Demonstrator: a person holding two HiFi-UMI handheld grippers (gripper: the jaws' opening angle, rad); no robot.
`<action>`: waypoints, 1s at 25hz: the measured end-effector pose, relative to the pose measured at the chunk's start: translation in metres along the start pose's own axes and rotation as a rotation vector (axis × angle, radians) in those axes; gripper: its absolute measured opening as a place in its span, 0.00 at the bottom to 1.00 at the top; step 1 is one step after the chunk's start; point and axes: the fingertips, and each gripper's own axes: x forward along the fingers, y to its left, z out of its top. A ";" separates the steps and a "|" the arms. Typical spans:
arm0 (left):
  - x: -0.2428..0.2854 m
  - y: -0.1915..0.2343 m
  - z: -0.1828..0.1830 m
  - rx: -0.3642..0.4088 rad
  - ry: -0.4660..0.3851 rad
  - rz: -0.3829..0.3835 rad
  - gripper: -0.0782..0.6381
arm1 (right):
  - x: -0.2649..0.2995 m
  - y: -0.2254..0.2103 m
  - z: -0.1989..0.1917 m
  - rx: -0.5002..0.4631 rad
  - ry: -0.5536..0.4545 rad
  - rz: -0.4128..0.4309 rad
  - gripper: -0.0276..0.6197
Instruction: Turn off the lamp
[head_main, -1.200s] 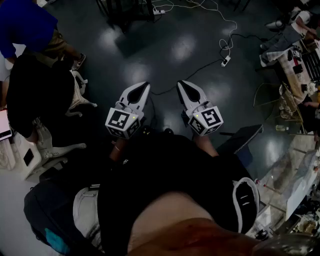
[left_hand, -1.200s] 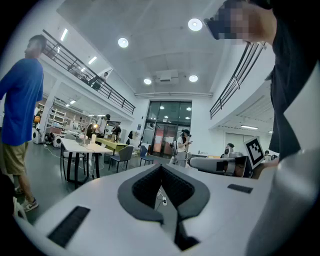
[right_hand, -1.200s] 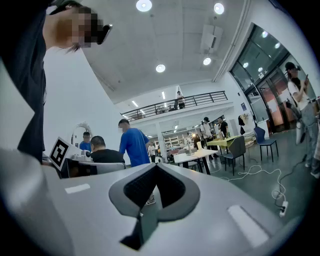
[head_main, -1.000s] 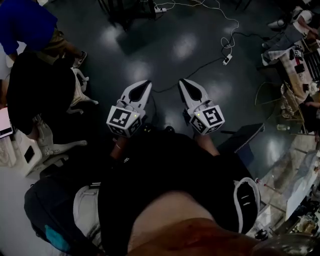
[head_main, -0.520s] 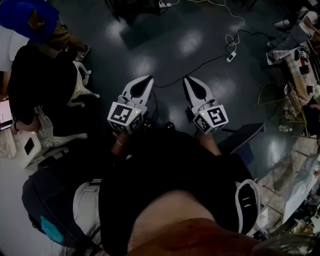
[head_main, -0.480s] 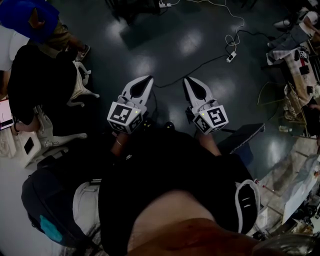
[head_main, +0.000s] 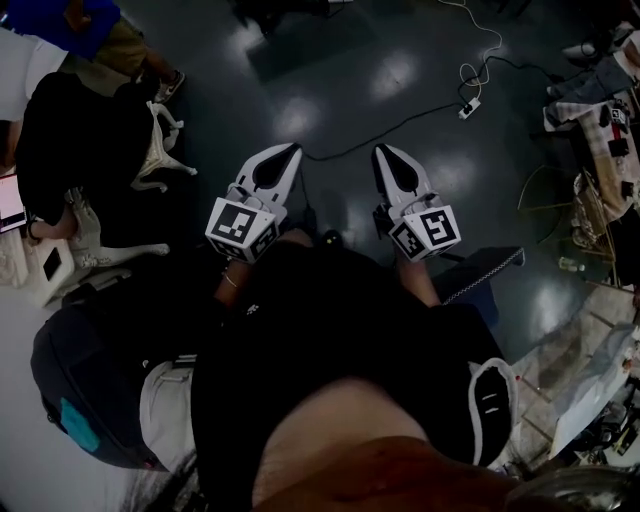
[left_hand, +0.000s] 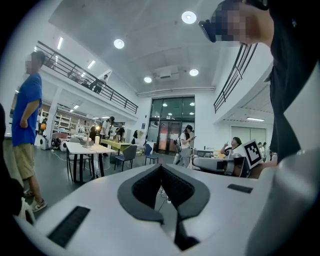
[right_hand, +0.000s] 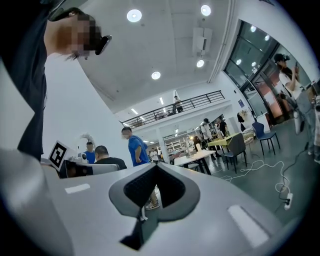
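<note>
I cannot make out a lamp with certainty in any view. In the head view my left gripper (head_main: 289, 150) and right gripper (head_main: 386, 150) are held side by side at waist height, pointing out level over the dark floor. Both are shut, the jaw tips meeting, with nothing between them. The left gripper view has my left gripper (left_hand: 161, 166) closed against a large hall, with a small bright light (left_hand: 93, 130) on a far table. My right gripper (right_hand: 156, 165) is likewise closed and empty in the right gripper view.
A power strip (head_main: 468, 108) with a long cable lies on the floor ahead right. A white chair (head_main: 158, 140) and people stand at the left, with a backpack (head_main: 70, 390) beside me. A cluttered table (head_main: 605, 150) runs along the right. Tables and chairs (left_hand: 87, 150) fill the hall.
Both grippers stay shut and side by side. The chair and the person in blue have slid toward the top of the head view, and the power strip has shifted right, as I walk.
</note>
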 end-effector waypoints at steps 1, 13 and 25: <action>-0.001 -0.001 0.002 0.000 -0.006 0.004 0.12 | 0.000 -0.001 0.001 -0.001 -0.006 0.003 0.04; 0.013 0.005 0.001 -0.007 -0.007 0.021 0.12 | -0.004 -0.020 0.003 0.038 -0.022 -0.007 0.04; 0.037 0.051 0.008 -0.033 -0.024 0.007 0.12 | 0.044 -0.038 0.010 0.033 -0.036 -0.024 0.04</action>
